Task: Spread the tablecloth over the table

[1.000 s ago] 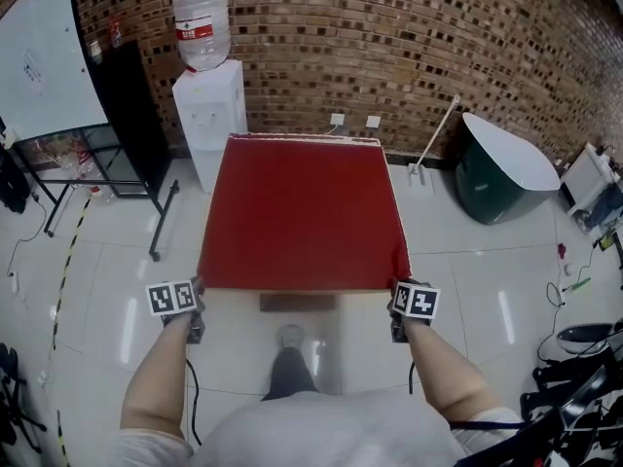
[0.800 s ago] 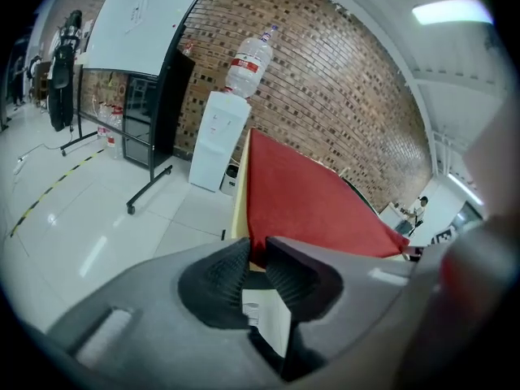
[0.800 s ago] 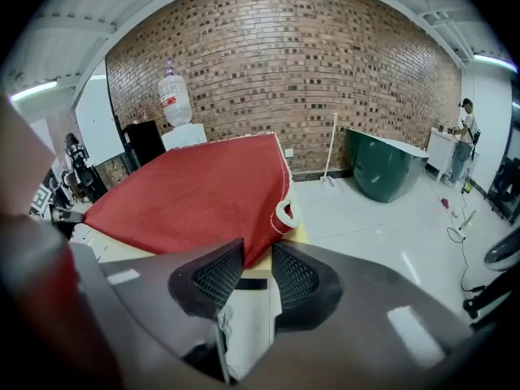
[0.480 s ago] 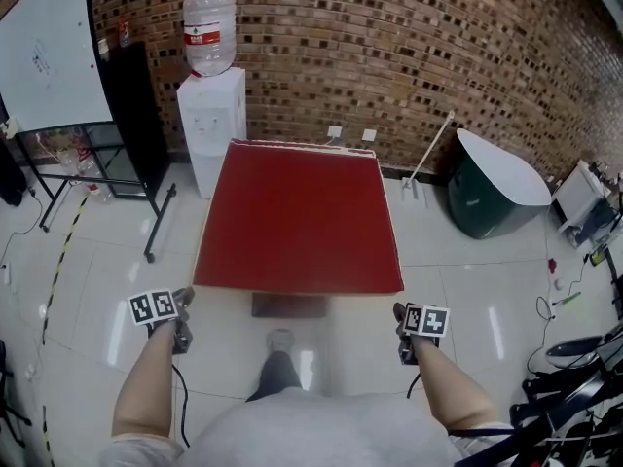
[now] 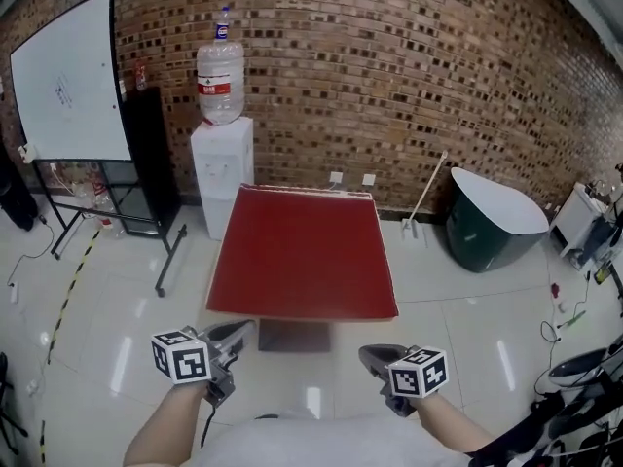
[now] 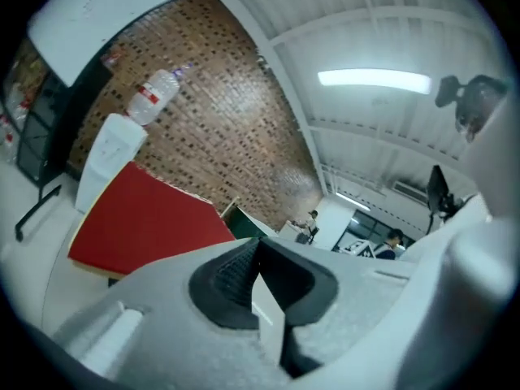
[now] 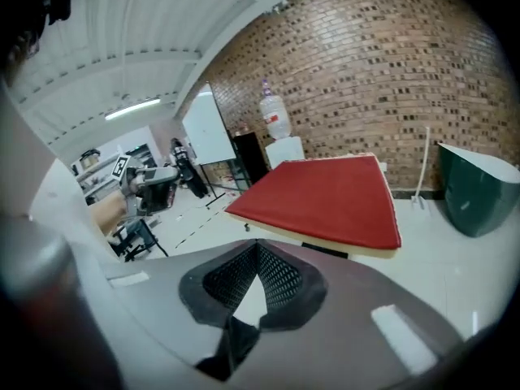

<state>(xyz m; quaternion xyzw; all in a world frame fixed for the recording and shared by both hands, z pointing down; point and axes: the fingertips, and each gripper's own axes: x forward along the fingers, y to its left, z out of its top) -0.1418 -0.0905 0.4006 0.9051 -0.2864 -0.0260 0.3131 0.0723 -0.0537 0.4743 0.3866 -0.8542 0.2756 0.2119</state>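
Note:
The red tablecloth (image 5: 300, 251) lies flat over the square table, its near edge hanging a little over the front. It also shows in the left gripper view (image 6: 146, 226) and the right gripper view (image 7: 325, 197). My left gripper (image 5: 234, 332) hovers in front of the table's near left corner, away from the cloth. My right gripper (image 5: 374, 356) hovers in front of the near right corner, also clear of it. Both have just closed their jaws, and nothing is between them (image 6: 258, 246) (image 7: 257, 250).
A white water dispenser (image 5: 220, 159) with a bottle stands against the brick wall behind the table. A whiteboard (image 5: 68, 81) on a stand and a black cabinet (image 5: 154, 154) are at the left. A dark green tub (image 5: 492, 220) and a leaning mop (image 5: 425, 195) are at the right.
Both grippers were at the cloth's near corners; they have let go, drawn back toward me and risen. The head view has tilted up toward the wall.

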